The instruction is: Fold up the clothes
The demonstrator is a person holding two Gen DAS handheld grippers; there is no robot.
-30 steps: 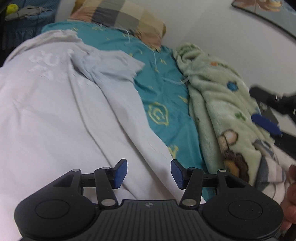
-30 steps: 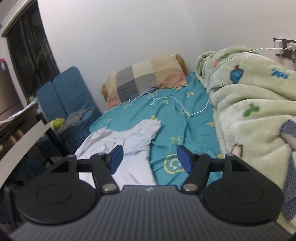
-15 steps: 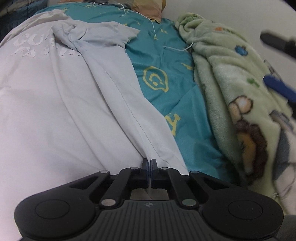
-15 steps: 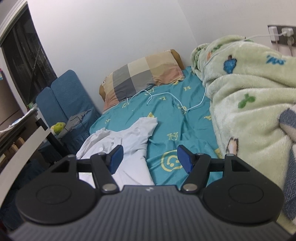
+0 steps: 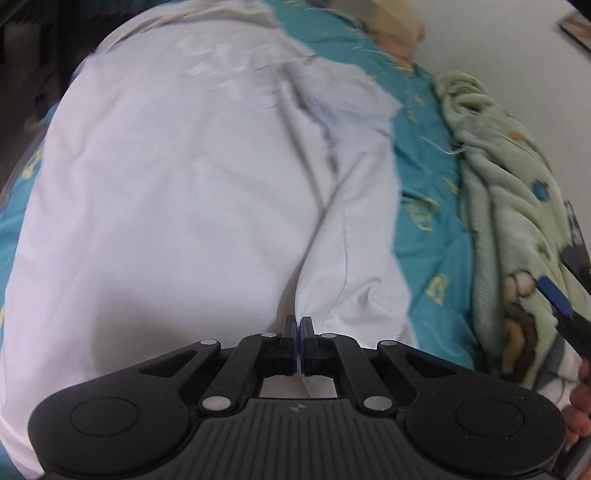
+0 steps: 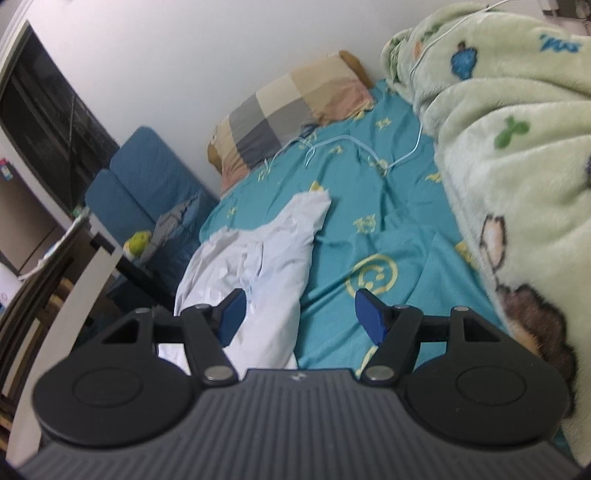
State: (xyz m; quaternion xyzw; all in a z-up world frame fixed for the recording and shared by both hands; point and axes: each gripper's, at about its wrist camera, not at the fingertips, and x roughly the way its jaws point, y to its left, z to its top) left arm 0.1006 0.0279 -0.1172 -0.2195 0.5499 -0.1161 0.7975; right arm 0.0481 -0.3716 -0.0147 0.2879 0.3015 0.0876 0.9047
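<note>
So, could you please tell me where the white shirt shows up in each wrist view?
Left wrist: the white shirt fills the left and centre, its near hem pinched in the shut left tool.
Right wrist: lower centre-left, behind the open right tool.
Shared landmark: the checked pillow, top right in the left view.

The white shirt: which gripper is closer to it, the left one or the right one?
Left. The left gripper is shut on the near edge of the white shirt. The right gripper is open, holding nothing, above the shirt's right edge and the blue bedsheet.
</note>
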